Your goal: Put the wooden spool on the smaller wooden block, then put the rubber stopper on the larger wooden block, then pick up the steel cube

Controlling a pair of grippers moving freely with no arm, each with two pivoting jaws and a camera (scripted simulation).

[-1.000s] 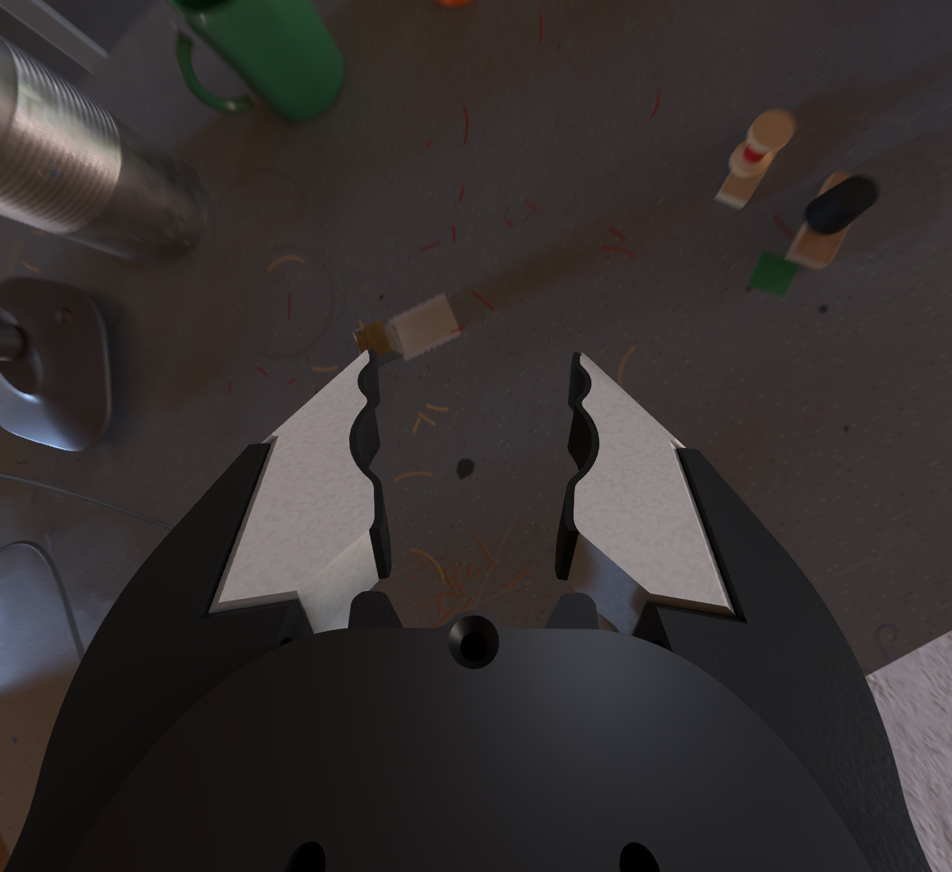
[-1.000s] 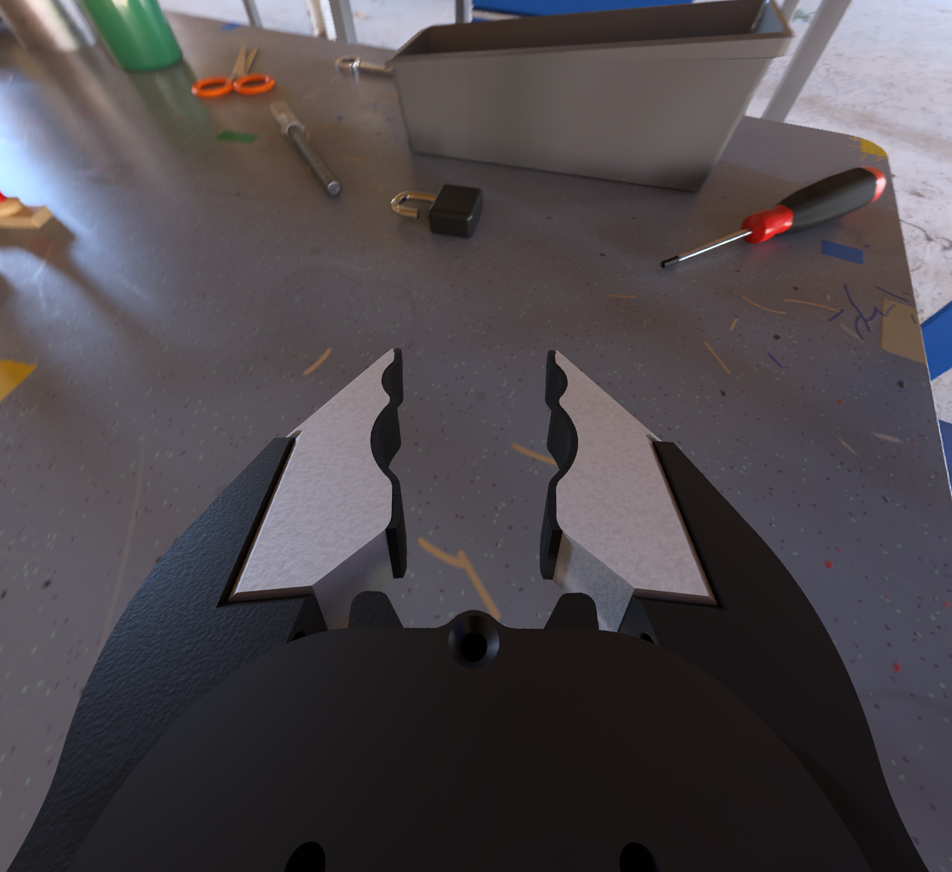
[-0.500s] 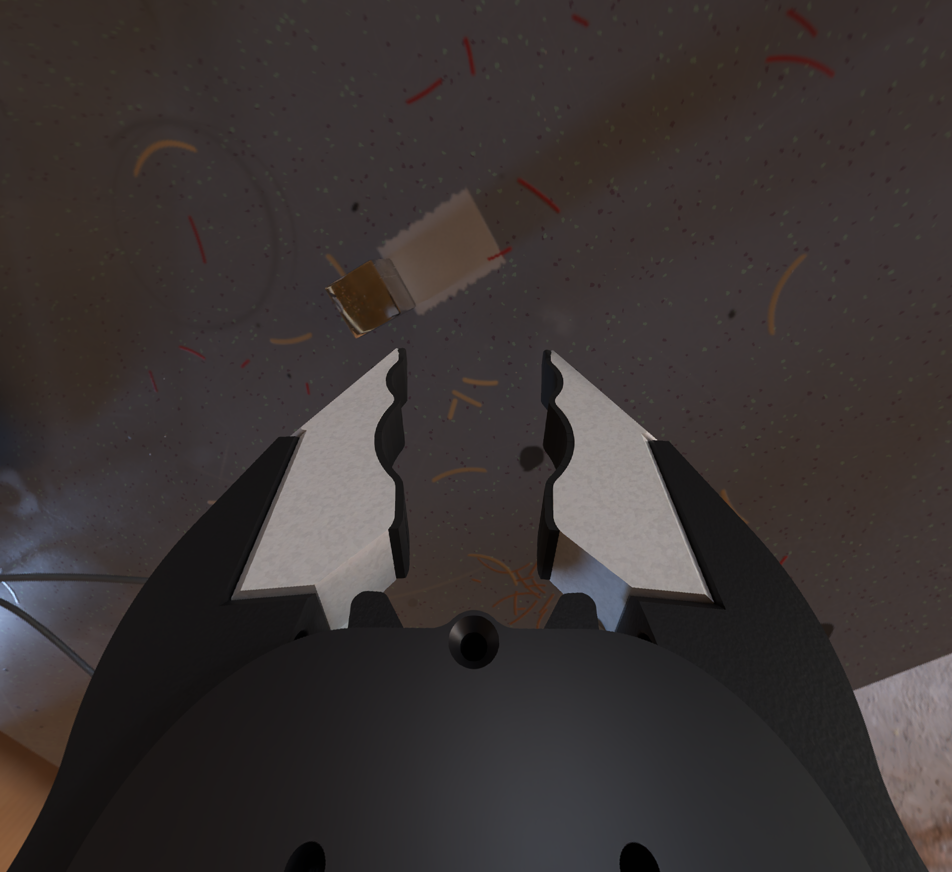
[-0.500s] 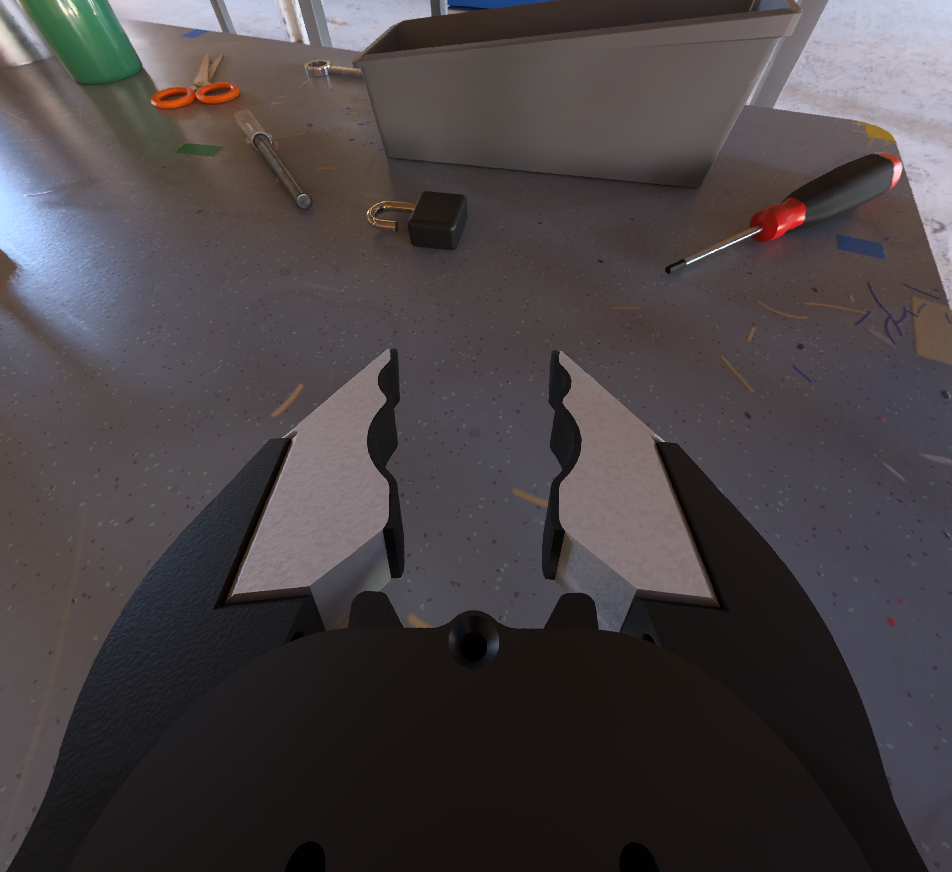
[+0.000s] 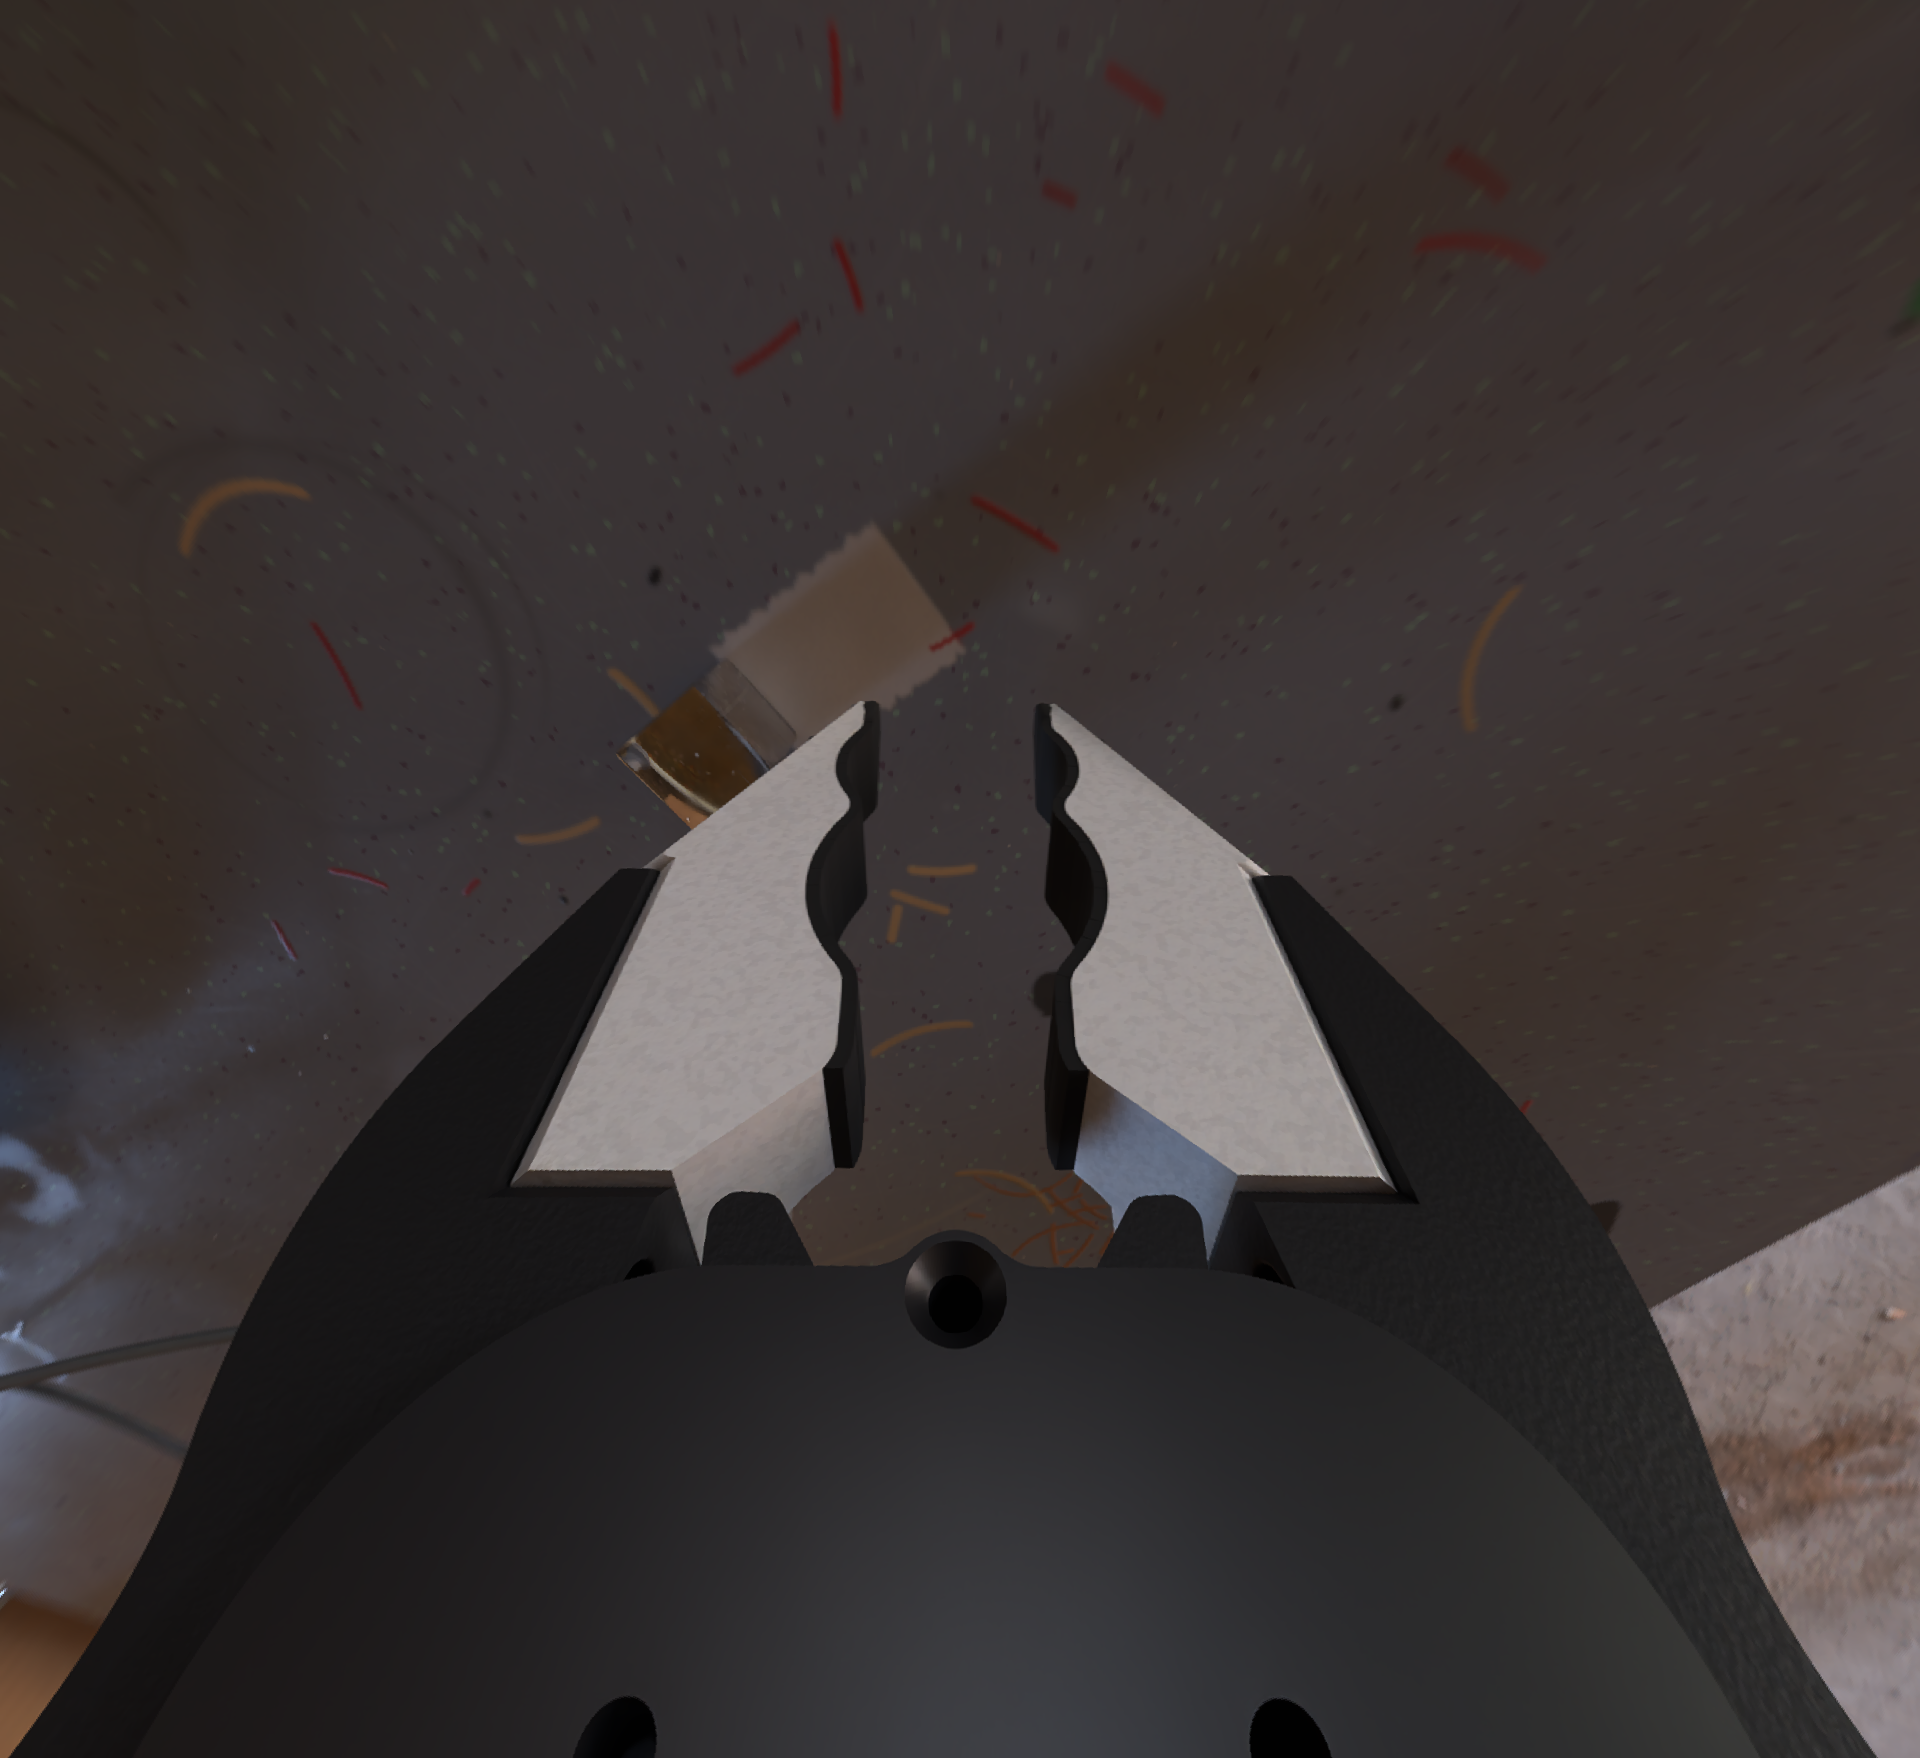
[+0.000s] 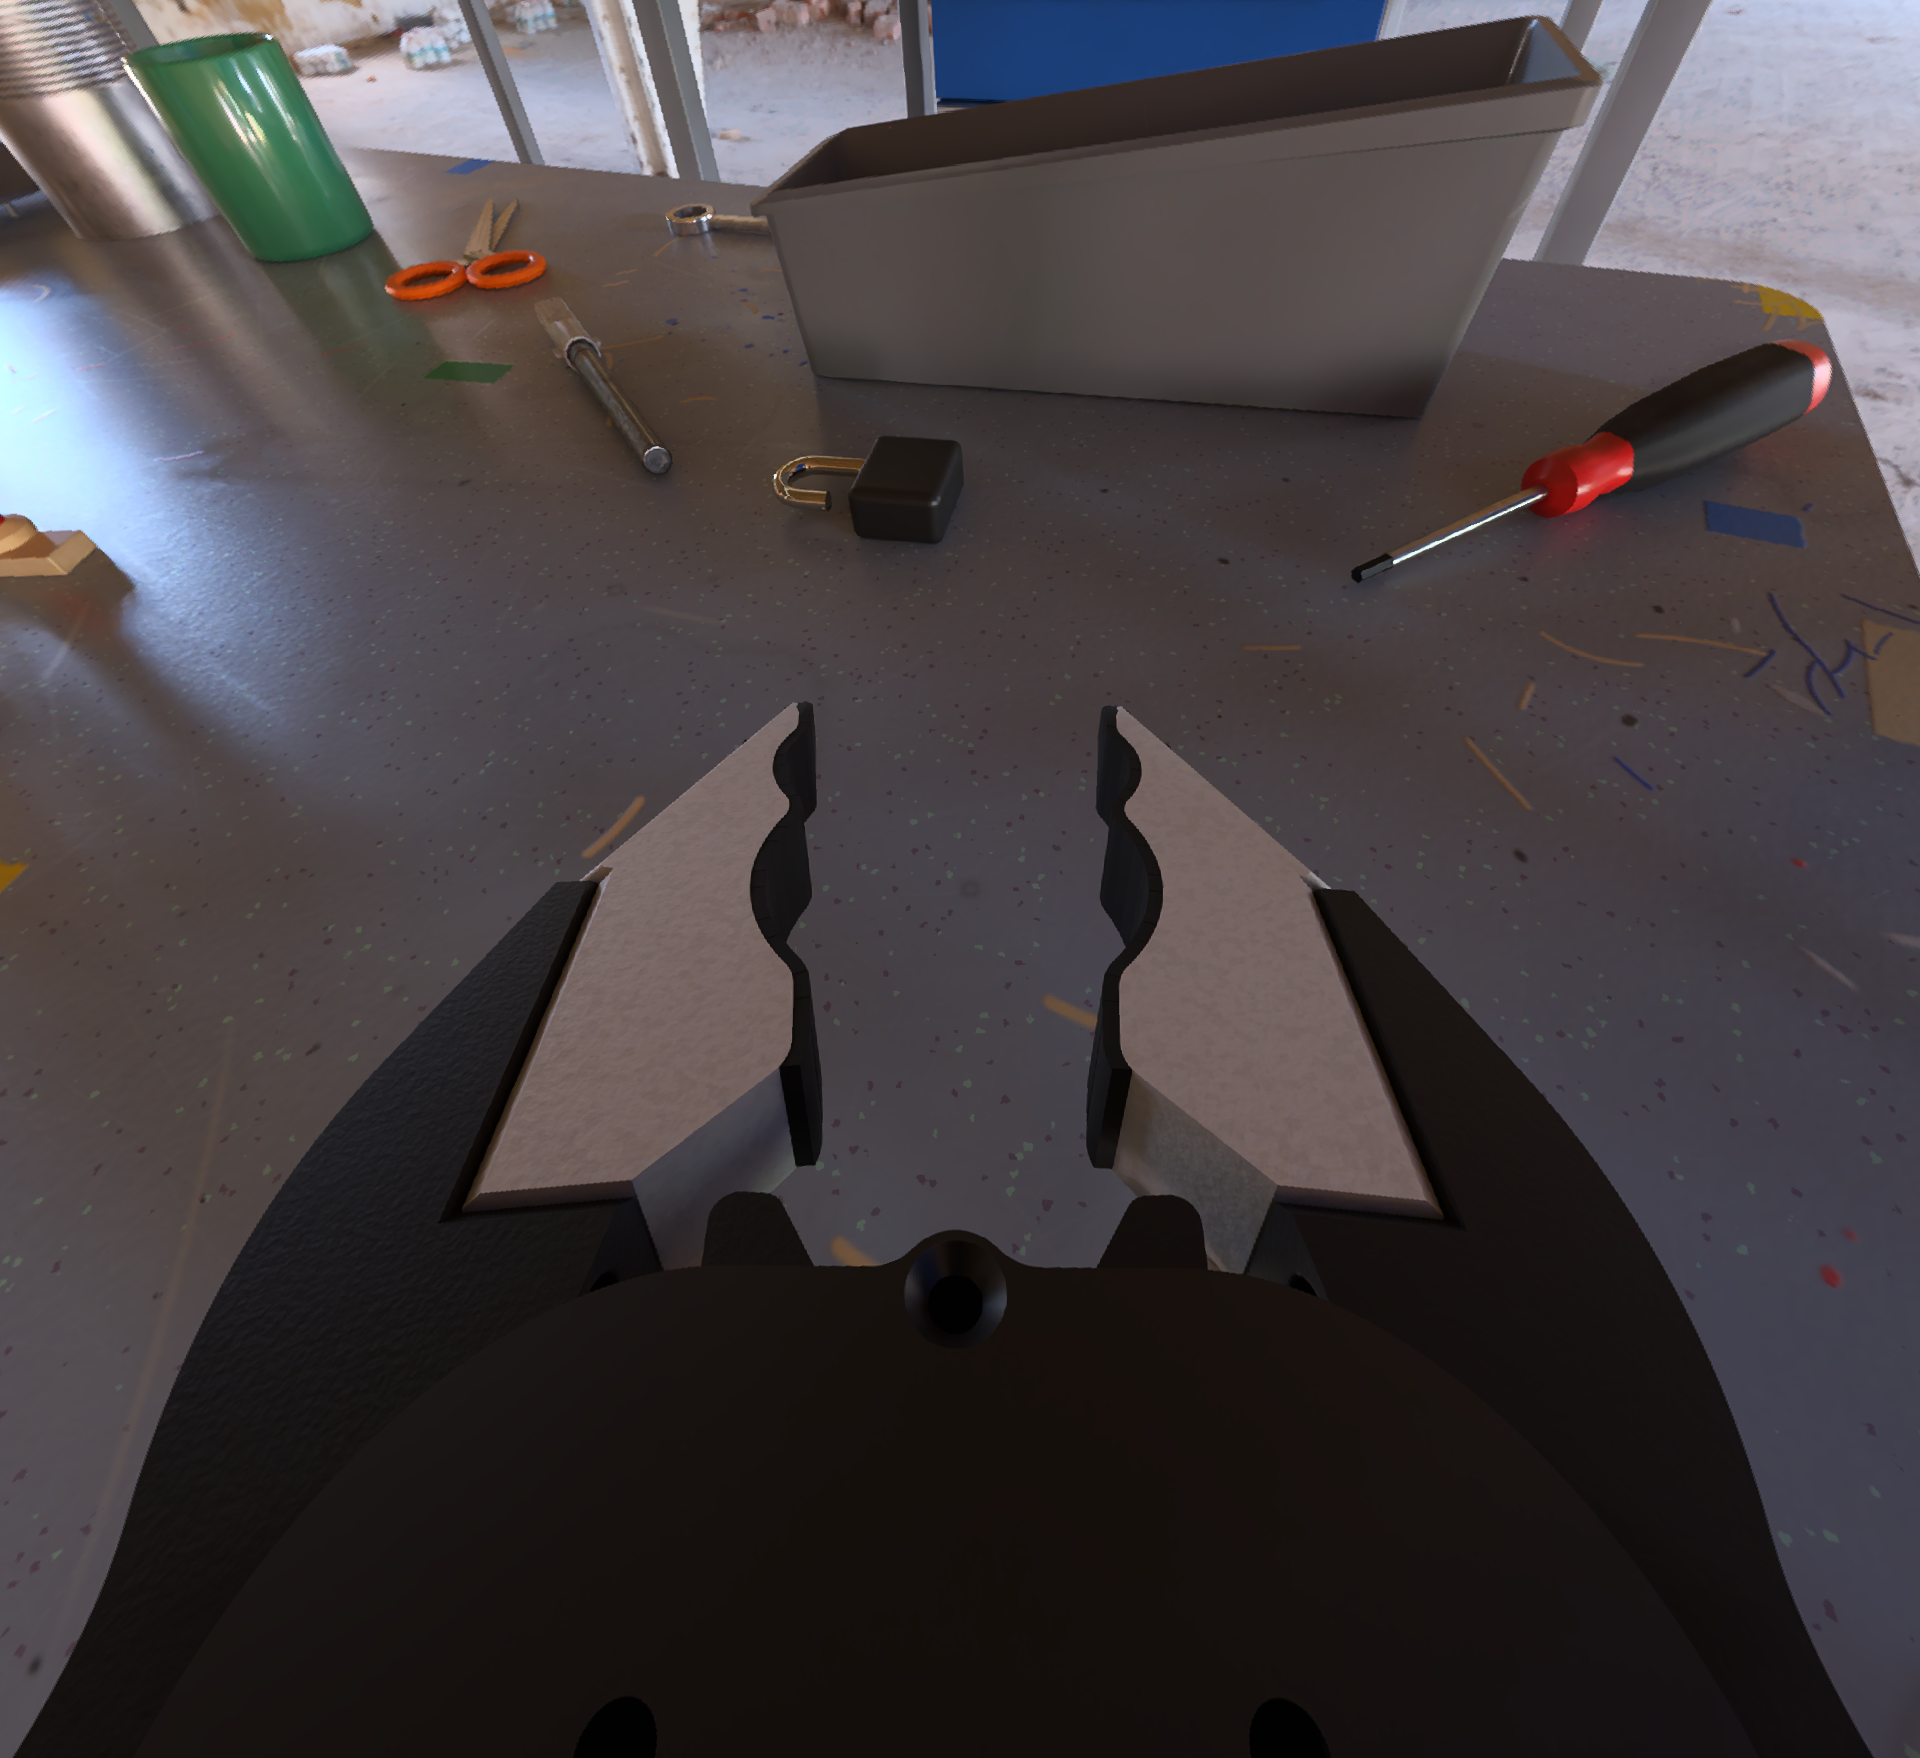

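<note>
In the left wrist view the small shiny steel cube [image 5: 691, 758] lies on the dark table, its right side hidden behind my left finger [image 5: 769, 887]. My left gripper [image 5: 956, 721] points down at the table, its jaws a narrow gap apart with nothing between them; the cube lies just left of the gap. In the right wrist view my right gripper [image 6: 956, 721] is open and empty above the table. A wooden block [image 6: 47, 555] shows at the left edge, cut off by the frame. The rubber stopper is not in view.
A white scrap of tape [image 5: 842, 638] lies right behind the cube. The right wrist view shows a green mug [image 6: 255, 150], orange scissors [image 6: 468, 274], a steel rod [image 6: 613, 399], a padlock [image 6: 899, 487], a grey bin [image 6: 1174, 274] and a red-black screwdriver [image 6: 1621, 461].
My left gripper has come down close to the table and its jaws have narrowed; the cube now sits beside the left fingertip. My right gripper has tilted up, showing more of the far bench.
</note>
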